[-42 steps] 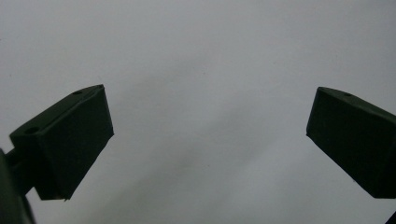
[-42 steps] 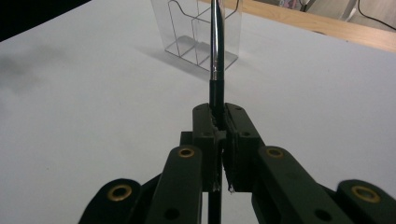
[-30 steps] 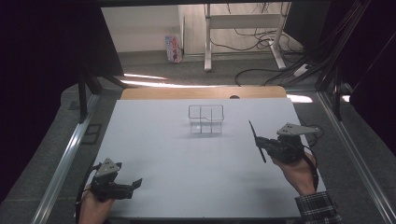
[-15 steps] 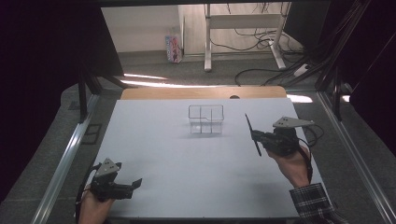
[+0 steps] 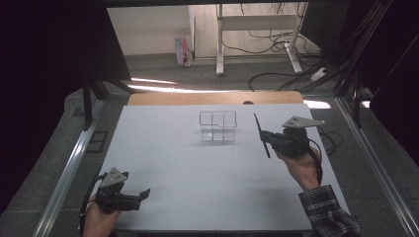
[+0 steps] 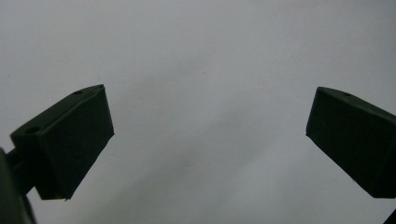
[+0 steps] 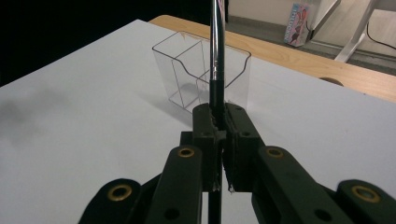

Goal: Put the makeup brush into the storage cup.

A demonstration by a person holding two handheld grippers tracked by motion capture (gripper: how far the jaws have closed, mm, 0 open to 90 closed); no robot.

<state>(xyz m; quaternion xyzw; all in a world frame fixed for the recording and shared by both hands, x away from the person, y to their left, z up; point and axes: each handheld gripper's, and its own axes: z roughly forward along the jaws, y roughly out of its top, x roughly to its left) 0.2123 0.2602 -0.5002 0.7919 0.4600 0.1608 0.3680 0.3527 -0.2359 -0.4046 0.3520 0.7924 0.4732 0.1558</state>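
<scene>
Between the right tongs (image 7: pixel 219 140), clamped together, stands one slim black-and-chrome pen (image 7: pixel 215 56), gripped low on its barrel and pointing upward. One clear plastic divided organizer box (image 5: pixel 218 126) sits near it on the white desk (image 5: pixel 197 182), toward the far edge. Recommended procedure: keep the pen upright, centre its lower tip over one compartment, then lower before releasing. The left tongs (image 5: pixel 143 193) rest apart and empty at the near corner. Count: two tongs, one pen, one box.

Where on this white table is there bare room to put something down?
Bare: the wide white stretch between the clear organizer and the near edge, and the table's left half. Busier: right of the organizer, where the right tool holds a thin rod.
</scene>
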